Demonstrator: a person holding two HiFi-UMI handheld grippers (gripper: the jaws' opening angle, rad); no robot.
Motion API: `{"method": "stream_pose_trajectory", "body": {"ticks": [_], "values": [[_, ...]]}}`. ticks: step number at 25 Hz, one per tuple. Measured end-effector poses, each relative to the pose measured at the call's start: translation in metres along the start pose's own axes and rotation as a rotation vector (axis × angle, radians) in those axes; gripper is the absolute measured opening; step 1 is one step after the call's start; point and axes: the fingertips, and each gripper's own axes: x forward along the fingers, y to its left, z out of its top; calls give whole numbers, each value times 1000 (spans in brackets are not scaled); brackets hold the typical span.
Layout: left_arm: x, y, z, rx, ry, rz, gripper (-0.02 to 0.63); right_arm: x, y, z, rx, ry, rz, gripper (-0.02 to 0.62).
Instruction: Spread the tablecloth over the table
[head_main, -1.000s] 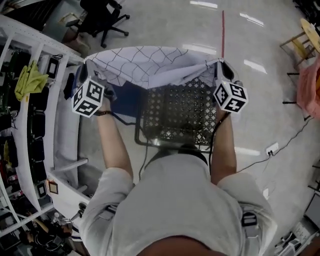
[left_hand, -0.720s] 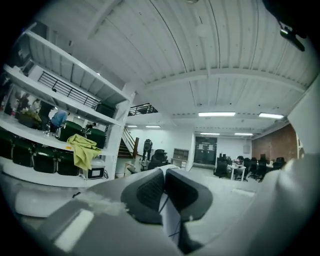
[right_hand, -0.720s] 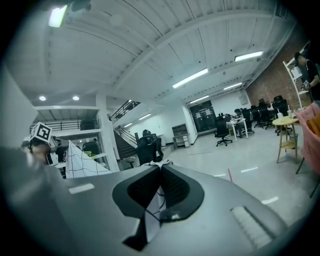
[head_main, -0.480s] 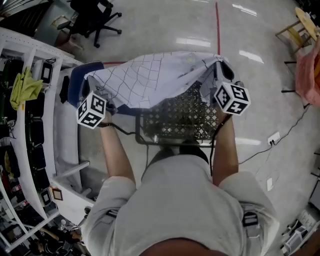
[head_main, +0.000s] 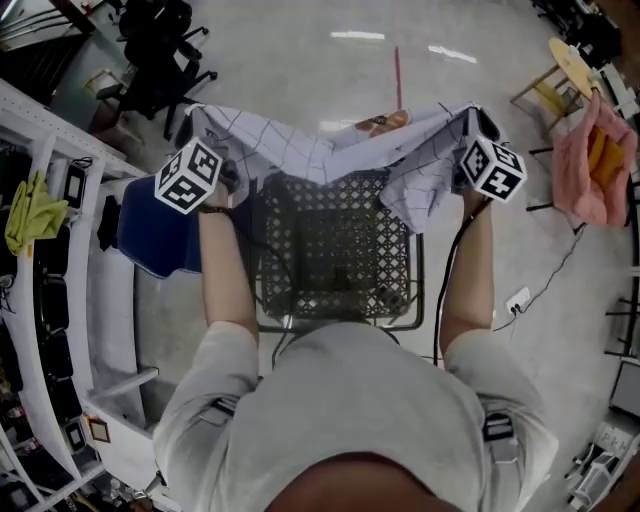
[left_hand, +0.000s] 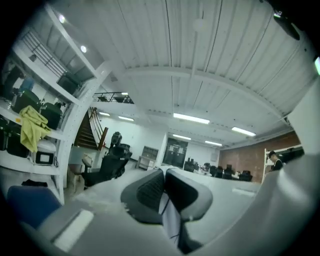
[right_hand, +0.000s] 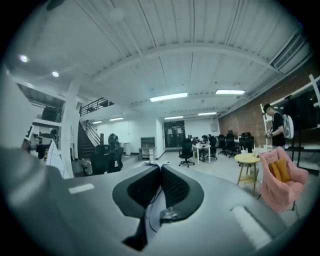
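Observation:
The tablecloth (head_main: 330, 150), white with thin black grid lines, hangs stretched in the air between my two grippers, above the far edge of the black lattice table (head_main: 335, 260). The left gripper (head_main: 205, 135) is shut on the cloth's left corner, and its marker cube shows just behind. The right gripper (head_main: 472, 122) is shut on the right corner, where a flap of cloth droops over the table's far right. In the left gripper view the jaws (left_hand: 164, 182) pinch a strip of cloth (left_hand: 171, 222). In the right gripper view the jaws (right_hand: 160, 176) likewise clamp cloth (right_hand: 154, 209).
A blue seat (head_main: 155, 235) and white shelving (head_main: 70, 190) stand at the left. A black office chair (head_main: 160, 40) is at the far left. A pink chair (head_main: 590, 165) and a yellow stool (head_main: 572, 65) stand at the right. A cable with a socket (head_main: 517, 298) lies on the floor.
Both grippers have moved apart and further from the body. The cloth, which billowed over the table's far half, is now drawn out in a band beyond most of the tabletop.

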Motion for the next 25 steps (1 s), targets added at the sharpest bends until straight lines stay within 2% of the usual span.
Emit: {"method": "stream_pose_trajectory", "body": {"ticks": [2, 4, 7, 9, 13, 17, 22, 25], "values": [[-2, 3, 68, -3, -115, -2, 23, -4, -8, 56, -30, -89, 0, 6], [-18, 13, 121, 2, -203, 9, 23, -18, -14, 98, -57, -164, 3, 8], [-45, 33, 149, 20, -252, 31, 23, -37, -20, 118, -33, -169, 40, 8], [-59, 49, 139, 17, -236, 49, 23, -47, -24, 100, 0, -117, 45, 8], [-94, 82, 95, -20, -170, 78, 23, -80, -37, 32, 26, 6, -18, 8], [-130, 101, 62, -46, -121, 54, 23, -131, -42, -7, 39, 78, -92, 8], [-184, 116, 17, 26, -46, 20, 23, -201, -13, -62, -50, 165, -150, 8], [-216, 130, -27, 47, 29, 13, 23, -244, 5, -103, -35, 187, -161, 8]]}}
